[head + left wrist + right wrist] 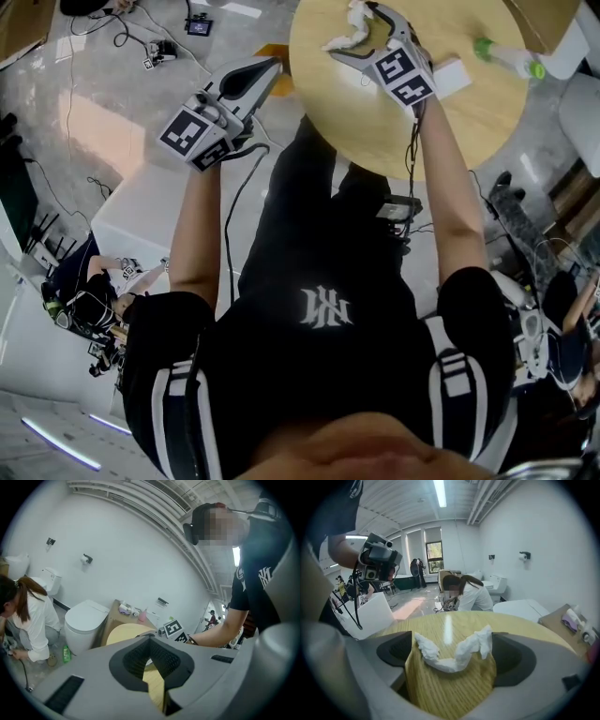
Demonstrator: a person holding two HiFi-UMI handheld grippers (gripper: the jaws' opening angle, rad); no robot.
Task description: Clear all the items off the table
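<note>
the person's black shirt [319,356] fills the bottom of the head view, both forearms reaching away from it. beyond them stands the round wooden table [375,122], the largest thing in reach. the right gripper [361,36] is down over the tabletop with its jaws spread wide. the right gripper view shows bare wood grain between them and both dark pads clear of any grip. the left gripper [267,70] hangs off the table's edge over the floor. in the left gripper view its jaws are drawn together at the tips, with nothing between them and only a sliver of tabletop showing through the hollow. a crumpled white tissue [454,653] lies on the table right between the right gripper's jaws. its two raised ends come close to the pads, but neither is pinched. only the head view shows the rest of the tabletop: a bottle with green ends [506,54] lying on its side near the far right rim, and a small white block [452,77] just beside the right gripper's marker cube. only the left gripper view takes in a white toilet [84,620] against the wall, and a crouching person in a white top [28,616] at its left edge.
</note>
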